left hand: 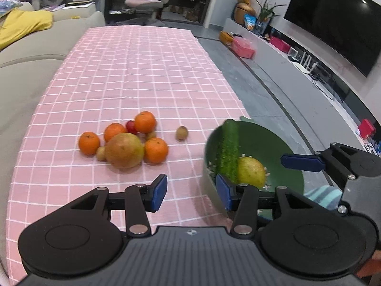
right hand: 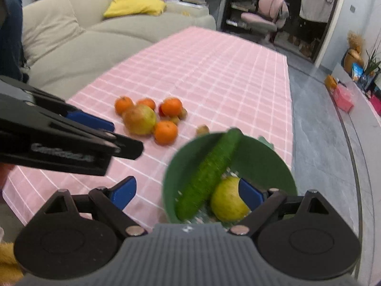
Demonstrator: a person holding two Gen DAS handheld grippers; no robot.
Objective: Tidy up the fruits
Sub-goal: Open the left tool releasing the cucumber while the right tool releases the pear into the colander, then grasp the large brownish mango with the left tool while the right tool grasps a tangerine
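Green bowl (right hand: 273,159) at lower centre of right wrist view, on the desk (right hand: 214,76) edge; cucumber (right hand: 209,169) and yellow-green fruit (right hand: 226,202) inside. Fruit pile (left hand: 123,140) at centre left of left wrist view. Left gripper (left hand: 191,194) fingers apart, nothing between. Right gripper (right hand: 188,190) fingers wide apart, empty, above the bowl

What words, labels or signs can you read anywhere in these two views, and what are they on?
Raised lettering on the side of the left gripper: blurred, possibly begins "Gen", not readable for certain.
Small round emblem on the right gripper body: a sign, no words.
Snack packets by the wall: print too small to read.
Nothing else is legible.
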